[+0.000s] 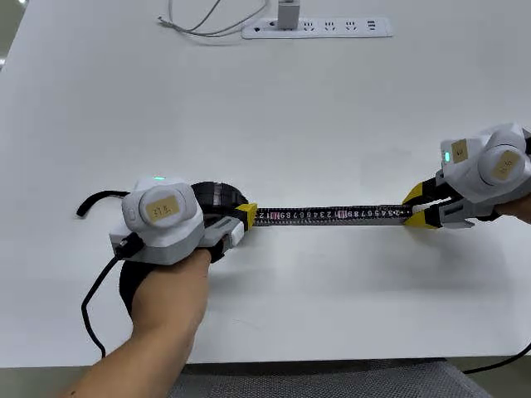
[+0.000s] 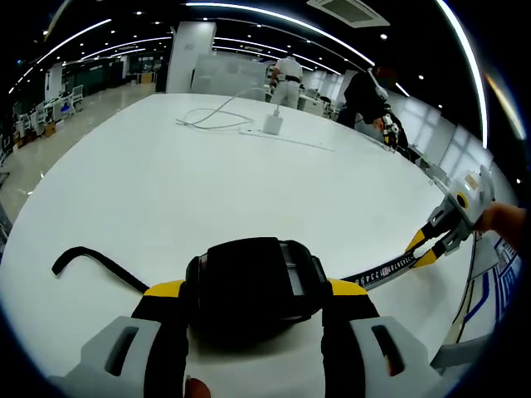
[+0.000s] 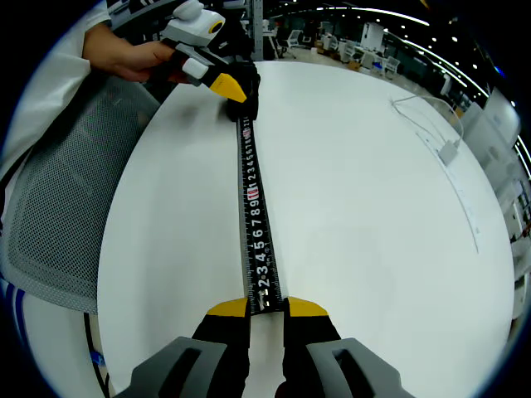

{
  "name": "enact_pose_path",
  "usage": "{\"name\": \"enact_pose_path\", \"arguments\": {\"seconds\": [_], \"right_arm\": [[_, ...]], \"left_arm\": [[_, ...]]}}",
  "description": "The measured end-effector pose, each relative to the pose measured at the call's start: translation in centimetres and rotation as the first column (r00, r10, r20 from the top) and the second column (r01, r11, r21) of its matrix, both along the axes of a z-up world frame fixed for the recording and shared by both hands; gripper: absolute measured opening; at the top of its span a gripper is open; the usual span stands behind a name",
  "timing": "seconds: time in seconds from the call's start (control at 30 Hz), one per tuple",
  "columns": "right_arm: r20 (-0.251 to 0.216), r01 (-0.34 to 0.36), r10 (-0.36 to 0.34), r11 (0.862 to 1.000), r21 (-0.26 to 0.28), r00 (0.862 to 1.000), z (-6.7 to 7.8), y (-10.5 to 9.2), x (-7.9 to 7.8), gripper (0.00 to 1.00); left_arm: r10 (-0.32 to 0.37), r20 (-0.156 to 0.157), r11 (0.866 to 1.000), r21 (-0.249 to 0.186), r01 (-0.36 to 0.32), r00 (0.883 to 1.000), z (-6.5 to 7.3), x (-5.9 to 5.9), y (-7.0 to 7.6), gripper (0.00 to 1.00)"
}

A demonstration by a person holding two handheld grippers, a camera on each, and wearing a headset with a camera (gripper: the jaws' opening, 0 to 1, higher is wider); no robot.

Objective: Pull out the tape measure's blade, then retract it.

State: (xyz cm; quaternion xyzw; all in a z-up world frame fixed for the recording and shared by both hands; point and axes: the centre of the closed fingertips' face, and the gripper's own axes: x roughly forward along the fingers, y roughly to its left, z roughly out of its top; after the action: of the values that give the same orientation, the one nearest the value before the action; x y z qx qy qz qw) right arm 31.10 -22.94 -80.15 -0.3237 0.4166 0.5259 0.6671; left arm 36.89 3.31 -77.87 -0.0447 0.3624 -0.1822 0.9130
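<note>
Clamps tape measure point(image 1: 217, 197) in left tool point(image 1: 236, 217) near front edge of counter point(image 1: 332, 108) as anchor; pinches blade point(image 1: 332, 214) tip in right tool point(image 1: 419, 209), holding it straight toward right edge, ready for retraction.

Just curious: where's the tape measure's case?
In the head view the black case is left of centre over the white table, clamped in the left gripper, its blade running rightward.

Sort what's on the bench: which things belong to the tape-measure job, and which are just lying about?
In use: tape measure case, blade, left hand-held gripper, right hand-held gripper.
Lying about: power strip, plugged-in charger.
</note>
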Motion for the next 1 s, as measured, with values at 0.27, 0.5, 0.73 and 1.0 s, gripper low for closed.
{"name": "enact_pose_path", "arguments": {"seconds": [0.27,0.5,0.73,1.0], "right_arm": [[-0.003,0.0,0.0,1.0,0.003,1.0,0.0,-0.2,0.0,0.11],[-0.004,-0.004,0.004,1.0,0.009,1.0,0.0,0.1,-0.2,0.11],[-0.002,-0.005,0.005,1.0,0.009,1.0,0.0,0.2,0.0,0.1],[0.003,-0.008,0.008,1.0,0.026,1.0,0.1,1.4,0.4,0.1]], "left_arm": [[-0.011,-0.019,1.0,0.011,0.011,1.0,-0.1,0.0,0.1,0.59],[-0.017,-0.02,1.0,0.011,0.017,1.0,-0.2,0.0,0.1,0.58],[-0.014,-0.021,1.0,0.002,0.014,1.0,-0.1,0.0,0.1,0.58],[-0.017,-0.027,1.0,-0.014,0.016,0.999,-0.1,-0.1,0.2,0.58]]}}
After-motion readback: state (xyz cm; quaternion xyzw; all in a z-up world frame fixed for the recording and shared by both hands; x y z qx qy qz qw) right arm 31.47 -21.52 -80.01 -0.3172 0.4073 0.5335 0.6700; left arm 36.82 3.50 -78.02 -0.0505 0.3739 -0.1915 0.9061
